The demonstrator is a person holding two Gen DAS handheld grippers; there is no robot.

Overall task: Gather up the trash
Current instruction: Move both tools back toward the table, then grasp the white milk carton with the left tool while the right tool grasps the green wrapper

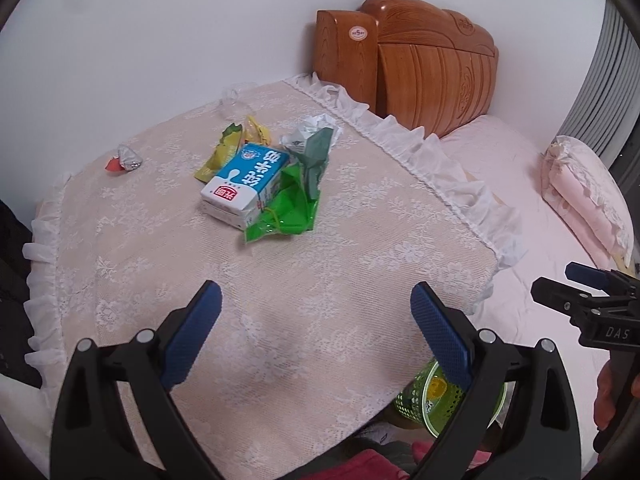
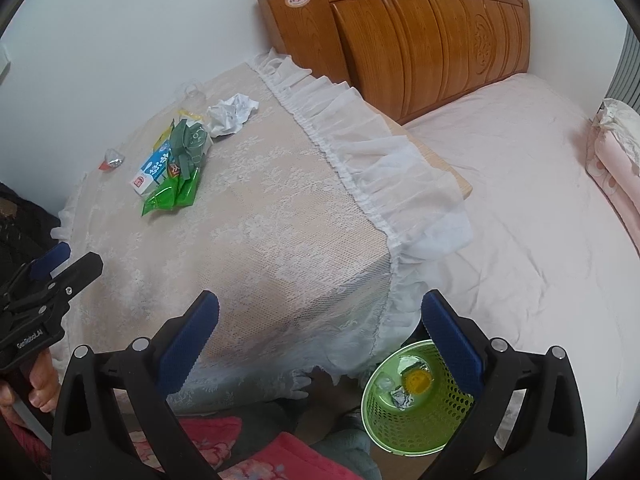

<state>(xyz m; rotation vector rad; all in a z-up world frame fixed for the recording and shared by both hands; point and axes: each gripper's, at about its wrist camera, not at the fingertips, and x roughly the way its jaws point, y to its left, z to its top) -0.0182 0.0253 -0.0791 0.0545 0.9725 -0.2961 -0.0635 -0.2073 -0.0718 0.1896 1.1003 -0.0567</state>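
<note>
Jaws stand wide and hold nothing on both the left gripper (image 1: 316, 328) and the right gripper (image 2: 320, 332), poised over the lace-covered desk (image 1: 280, 280). A clear object near the wall is too faint to identify. Well ahead of the jaws lies the trash: a blue milk carton (image 1: 244, 186), crinkled green wrappers (image 1: 294, 204), crumpled tissue (image 2: 232, 114) and a foil scrap (image 1: 128, 158). Below the desk's edge, a perforated green basket (image 2: 412, 420) sits partly hidden behind the right gripper.

Left gripper (image 1: 316, 304) and right gripper (image 2: 320, 312) both hang side by side, jaws spread wide, holding nothing.
</note>
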